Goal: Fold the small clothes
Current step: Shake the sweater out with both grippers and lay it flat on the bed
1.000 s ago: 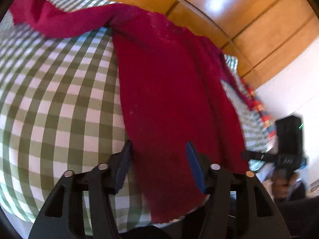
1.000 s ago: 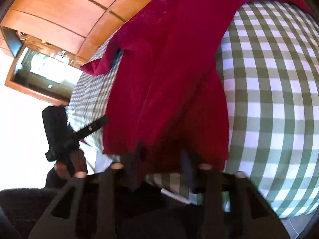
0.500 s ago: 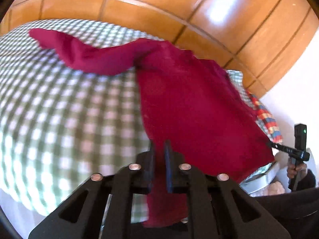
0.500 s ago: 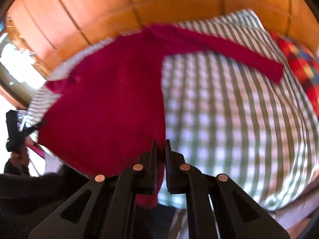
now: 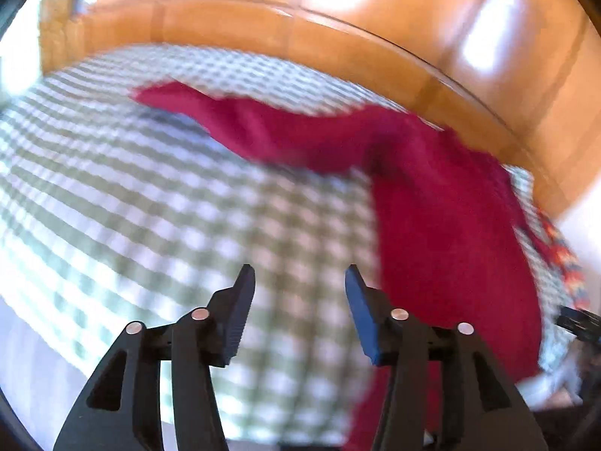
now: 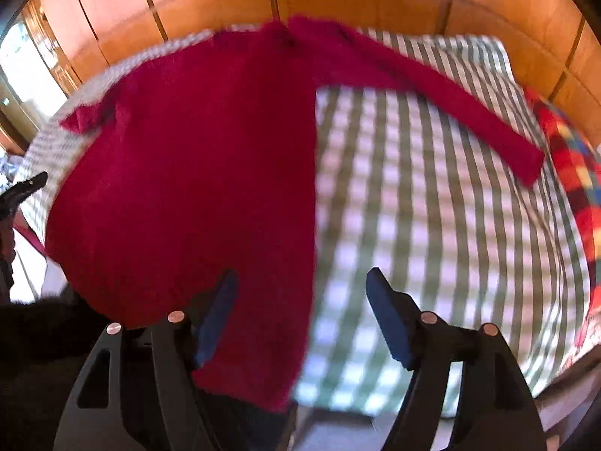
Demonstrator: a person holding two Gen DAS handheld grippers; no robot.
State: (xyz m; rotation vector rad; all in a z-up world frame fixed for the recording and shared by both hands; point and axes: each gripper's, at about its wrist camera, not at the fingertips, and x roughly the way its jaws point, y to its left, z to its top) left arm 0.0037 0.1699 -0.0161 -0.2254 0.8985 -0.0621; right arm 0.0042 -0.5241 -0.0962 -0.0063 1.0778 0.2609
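Observation:
A dark red long-sleeved sweater (image 5: 432, 206) lies spread on a green-and-white checked cover (image 5: 131, 188), one sleeve (image 5: 244, 127) stretched to the left. My left gripper (image 5: 299, 268) hangs over the checks just left of the sweater's body, its jaws opening with nothing between them. In the right wrist view the sweater (image 6: 188, 169) fills the left half, its other sleeve (image 6: 450, 105) reaching right. My right gripper (image 6: 301, 271) is above the sweater's lower right edge with its jaws opening. The red cloth shows below the gap, and neither pad presses on it.
Wooden panelling (image 5: 338, 37) rises behind the bed. A bright patchwork blanket (image 6: 574, 173) lies along the right edge of the checked cover (image 6: 432, 225). The tip of the other gripper (image 6: 22, 188) pokes in at the left edge. Floor shows below the bed's near edge.
Both grippers, shut on the sweater's lower hem half a second ago, have opened and let it go. Both have lifted and drawn back; the sweater now lies flat.

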